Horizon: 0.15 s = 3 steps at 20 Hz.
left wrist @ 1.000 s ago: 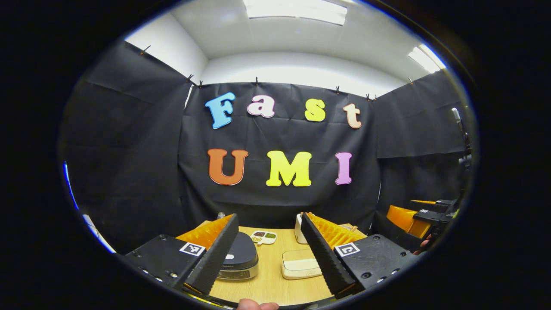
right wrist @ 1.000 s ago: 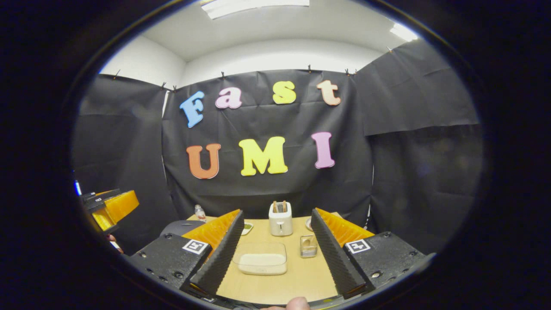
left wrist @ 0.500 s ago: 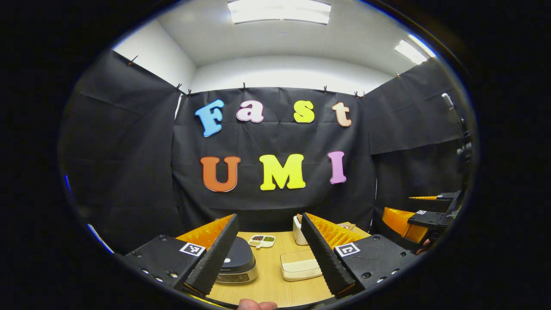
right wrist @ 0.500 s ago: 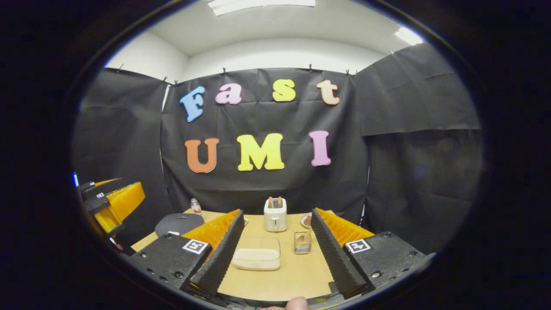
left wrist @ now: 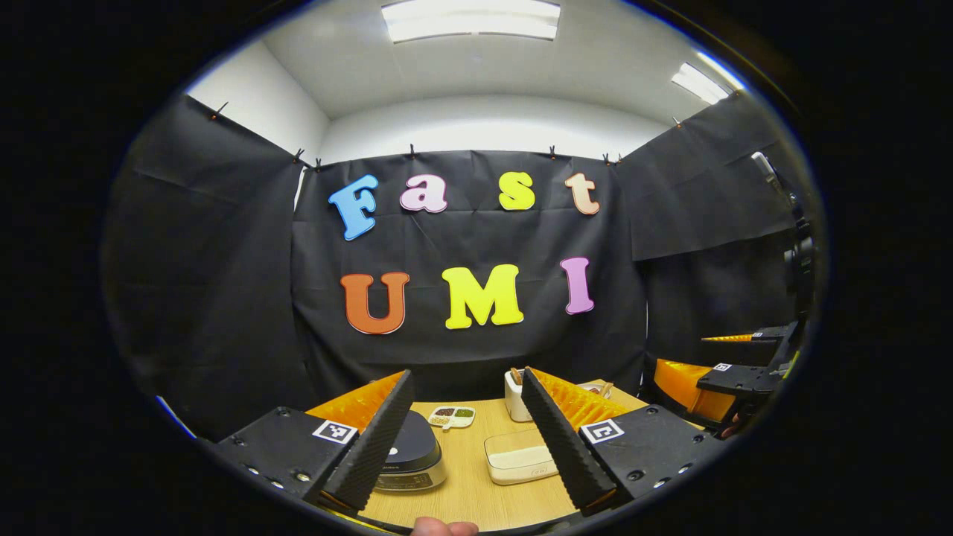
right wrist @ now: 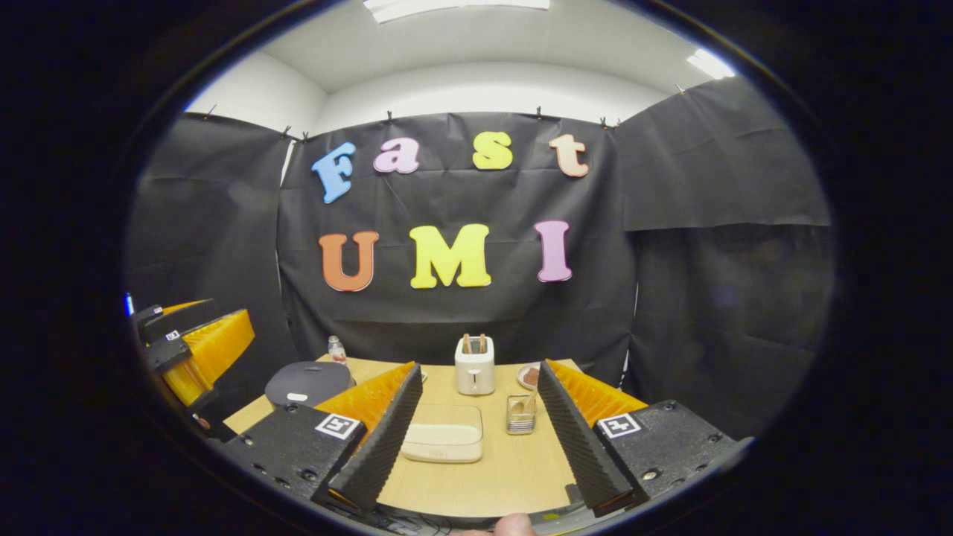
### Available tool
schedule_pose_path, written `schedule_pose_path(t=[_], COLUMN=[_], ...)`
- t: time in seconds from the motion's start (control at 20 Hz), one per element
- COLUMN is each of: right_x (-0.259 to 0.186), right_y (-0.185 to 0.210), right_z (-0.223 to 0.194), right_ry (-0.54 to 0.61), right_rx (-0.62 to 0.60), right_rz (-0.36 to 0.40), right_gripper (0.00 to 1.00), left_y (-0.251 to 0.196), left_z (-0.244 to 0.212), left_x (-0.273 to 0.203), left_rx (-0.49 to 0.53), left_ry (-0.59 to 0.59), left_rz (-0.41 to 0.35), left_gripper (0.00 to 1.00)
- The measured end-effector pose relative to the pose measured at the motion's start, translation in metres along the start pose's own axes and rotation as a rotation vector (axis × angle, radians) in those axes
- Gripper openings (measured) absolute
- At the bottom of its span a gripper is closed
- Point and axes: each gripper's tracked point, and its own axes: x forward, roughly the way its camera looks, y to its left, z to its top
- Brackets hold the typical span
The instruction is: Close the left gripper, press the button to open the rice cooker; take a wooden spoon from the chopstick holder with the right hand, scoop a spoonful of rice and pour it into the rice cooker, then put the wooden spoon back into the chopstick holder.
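Note:
The rice cooker (left wrist: 413,454) has a dark lid that is down; it stands on the wooden table (left wrist: 465,495) behind my left finger. My left gripper (left wrist: 465,376) is open and holds nothing. The same rice cooker (right wrist: 307,383) sits left of my right gripper (right wrist: 478,366), which is open and empty above the table's near edge. A clear box of rice (right wrist: 443,443) lies between its fingers' lines. Right of the box is the clear chopstick holder (right wrist: 520,415) with the wooden spoon (right wrist: 526,406) in it.
A white toaster (right wrist: 474,365) stands at the back of the table, with a small plate (right wrist: 528,376) to its right and a small bottle (right wrist: 337,348) at the back left. A divided dish (left wrist: 450,415) lies behind the cooker. The other gripper (left wrist: 733,380) hangs at the right edge.
Both views have shifted a little; the right gripper view now takes in more of the table and the cooker's lid. Both grippers have stayed open and empty.

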Motion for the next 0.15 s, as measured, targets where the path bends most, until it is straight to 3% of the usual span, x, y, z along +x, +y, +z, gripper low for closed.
schedule_pose_path(t=[0.15], right_x=[-0.0015], right_y=[0.0011], right_z=[-0.0014], right_ry=[0.003], right_rx=[0.0], right_rz=[-0.003], right_gripper=[1.0], left_y=[0.0016], left_z=[-0.001], left_x=[-0.0029], left_rx=[-0.001], left_ry=[0.002], left_rz=[0.002], left_gripper=[0.94])
